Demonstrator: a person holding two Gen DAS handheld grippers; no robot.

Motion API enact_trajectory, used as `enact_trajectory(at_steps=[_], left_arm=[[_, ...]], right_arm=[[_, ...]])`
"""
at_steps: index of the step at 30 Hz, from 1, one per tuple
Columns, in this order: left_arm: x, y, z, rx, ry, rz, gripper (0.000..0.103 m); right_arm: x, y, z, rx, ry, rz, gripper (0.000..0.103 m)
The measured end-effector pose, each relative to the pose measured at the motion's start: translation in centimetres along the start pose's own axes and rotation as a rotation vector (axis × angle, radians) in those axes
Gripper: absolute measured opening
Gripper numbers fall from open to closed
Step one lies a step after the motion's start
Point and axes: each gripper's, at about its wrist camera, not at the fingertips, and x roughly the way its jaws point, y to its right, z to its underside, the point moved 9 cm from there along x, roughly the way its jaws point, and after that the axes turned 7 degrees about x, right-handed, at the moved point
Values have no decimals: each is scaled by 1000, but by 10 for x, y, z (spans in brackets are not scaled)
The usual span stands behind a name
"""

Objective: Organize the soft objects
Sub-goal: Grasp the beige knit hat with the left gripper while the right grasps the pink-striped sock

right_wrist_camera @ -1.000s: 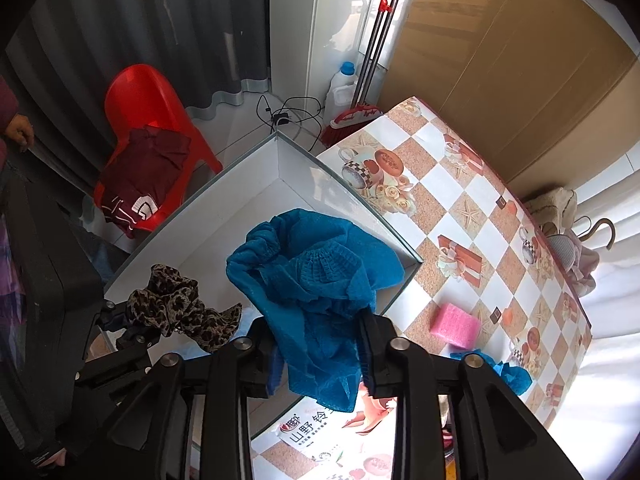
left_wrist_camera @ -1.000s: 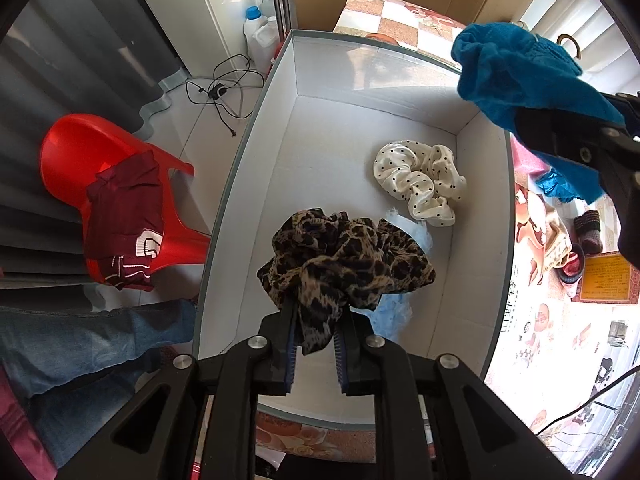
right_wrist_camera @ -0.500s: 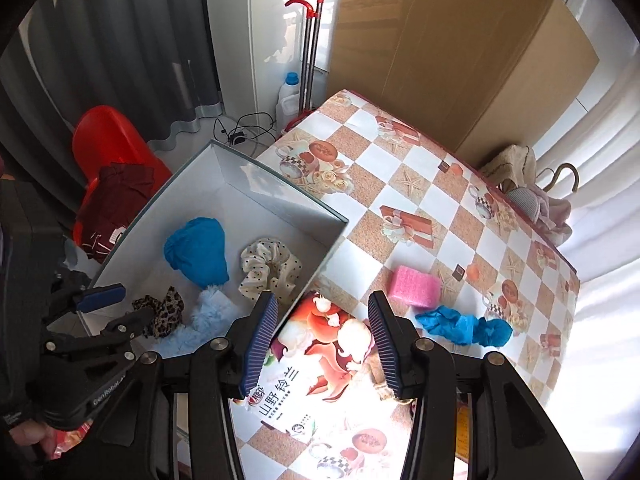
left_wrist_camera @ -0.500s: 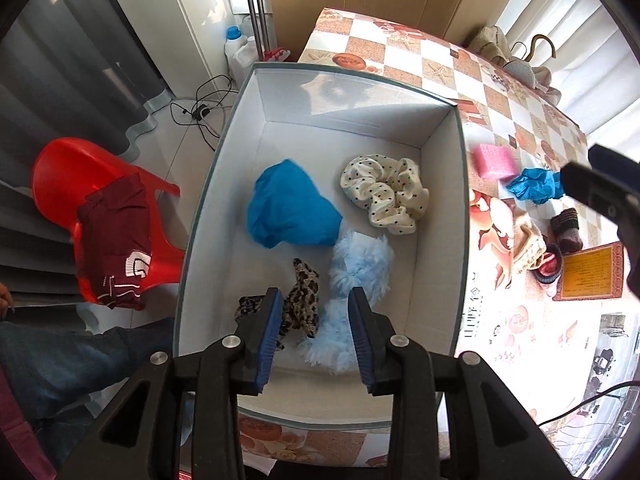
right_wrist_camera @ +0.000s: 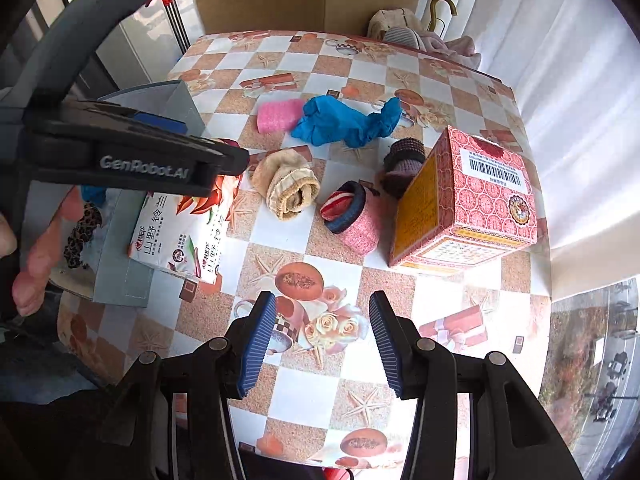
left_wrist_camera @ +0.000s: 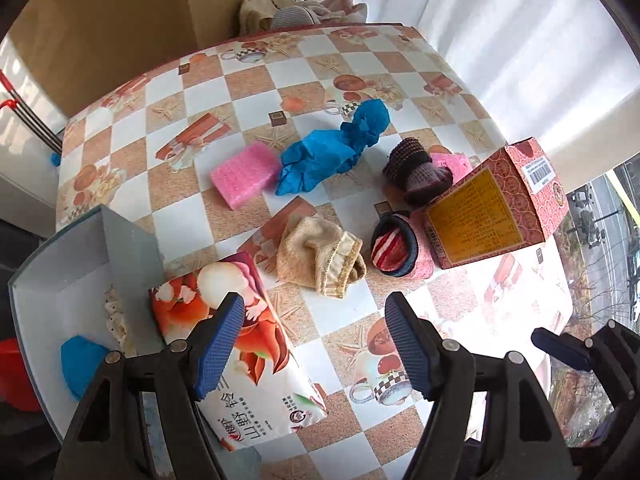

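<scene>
While both tools hang over the checkered bench [right_wrist_camera: 280, 392], the left tool [left_wrist_camera: 316, 344] is spreading wide with nothing between its pads; the right tool [right_wrist_camera: 322, 344] stands part open, empty. Beige sock roll [left_wrist_camera: 320, 258], blue cloth [left_wrist_camera: 328, 152] and pink sponge [left_wrist_camera: 244, 174] lie on the bench; grey box [left_wrist_camera: 128, 240] sits at its left edge.

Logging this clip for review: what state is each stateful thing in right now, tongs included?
Left tongs: opening, nothing between the pads.
Right tongs: open, empty.
Grey bin: open-topped, blue bundle lying inside.
Beige cloth: rolled, lying on the table.
Blue cloth: crumpled, touching the pink sponge.
Red box: closed, standing tilted.
Tissue pack: sealed, leaning against the bin.
</scene>
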Motion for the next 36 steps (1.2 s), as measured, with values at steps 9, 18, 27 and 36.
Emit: enact_trajectory(at_steps=[9,18,27,36], left_arm=[[97,3,-22,14,-189,-84,69],[78,-26,-12,-69,-162,-15,20],[30,-62,-13,-211,-48,81,20],[20,-56,8,-261,-29,118,20]], right_arm=[[4,13,26,-18,33,-11,50],[60,-10,-25,-309,199,128,50],[122,-11,-57,-336,155,271,50],[151,-6,-69,-324,70,243,17]])
